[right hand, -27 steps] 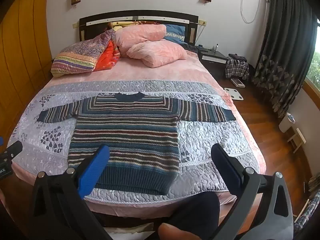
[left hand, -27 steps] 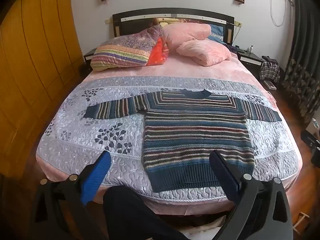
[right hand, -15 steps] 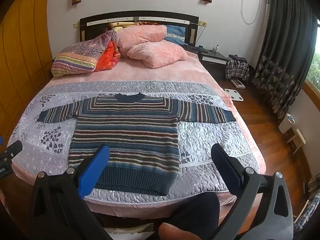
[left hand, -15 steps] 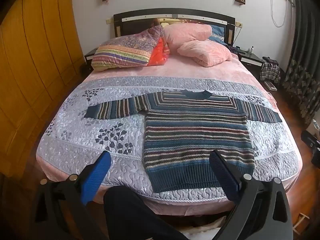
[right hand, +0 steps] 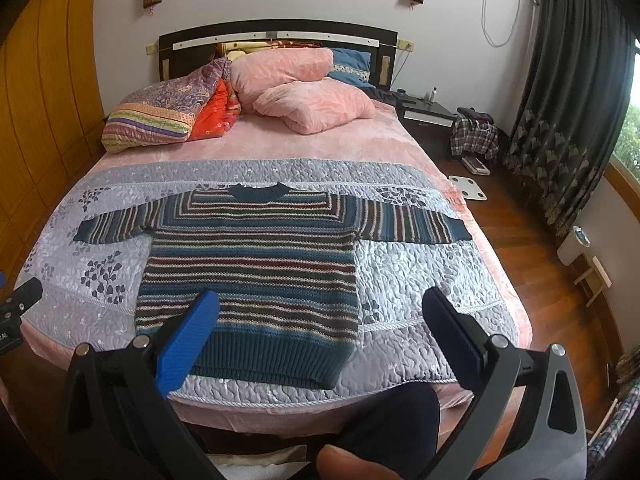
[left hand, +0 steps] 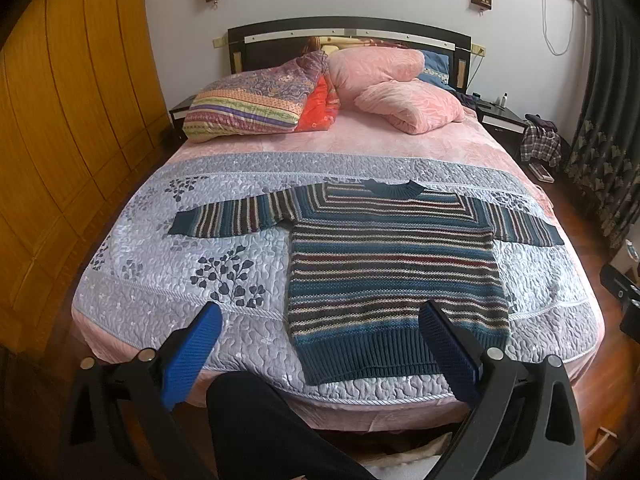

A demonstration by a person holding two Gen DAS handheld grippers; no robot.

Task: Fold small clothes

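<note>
- Striped knit sweater (left hand: pixel 394 268) lay flat mid-frame on the quilted bed (left hand: pixel 168 280), sleeves spread.
- Left gripper (left hand: pixel 320 320) and right gripper (right hand: pixel 320 312) hung released, empty, at bottom.

Bed (left hand: pixel 400 148) w/ pink sheet, dark headboard behind. Grey quilted cover (left hand: pixel 192 264) w/ leaf print spread over the foot half. Striped knit sweater (left hand: pixel 394 276) lies flat on the cover, sleeves out to both sides, neck twd headboard. Up top: patterned folded quilt (left hand: pixel 256 106) beside pink pillows (left hand: pixel 408 108).
</note>
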